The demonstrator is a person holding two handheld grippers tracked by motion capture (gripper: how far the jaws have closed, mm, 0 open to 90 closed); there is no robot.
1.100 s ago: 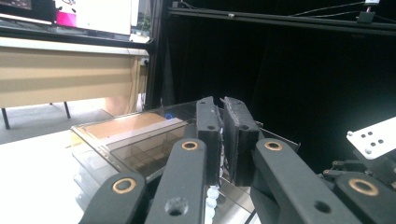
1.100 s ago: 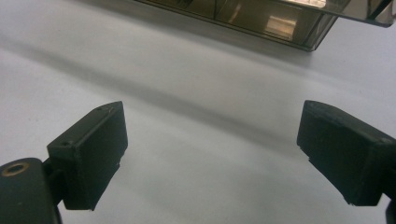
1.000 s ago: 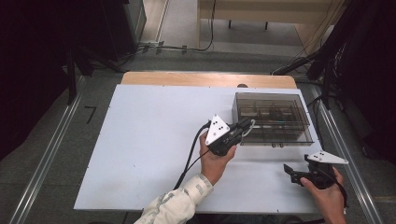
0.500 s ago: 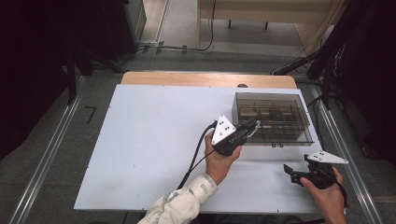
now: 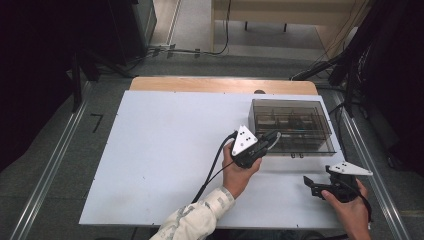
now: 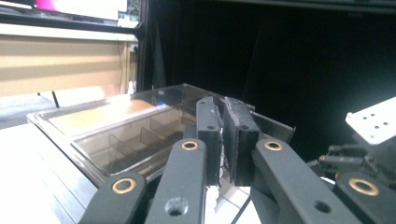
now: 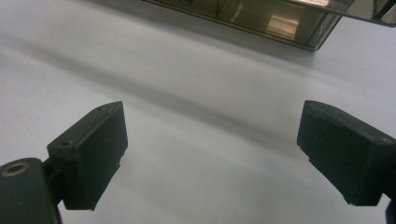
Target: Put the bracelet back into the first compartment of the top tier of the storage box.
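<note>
While the white table (image 5: pixel 165 150) spreads across the middle of the high view, I keep to its lower right part with a claw in each hand. Largest on it is the smoky clear box (image 5: pixel 291 125), a lidded organiser with dividers inside, sitting right of centre and toward the upper half of the frame, near the table's right edge. In my left gripper view it runs from the left edge to the centre, its near corner just behind my jaws.

My left gripper (image 5: pixel 271 137) sits in the centre of the high view, tips at the box's lower left corner — whether they touch it I cannot tell. Its jaws are pressed together, pad against pad, with nothing between them.

My right gripper (image 5: pixel 309 184) rests low in the lower right of the frame, well apart from the box. Its jaws stand spread wide — bare table between them, the box's front edge along the top of that view.
</note>
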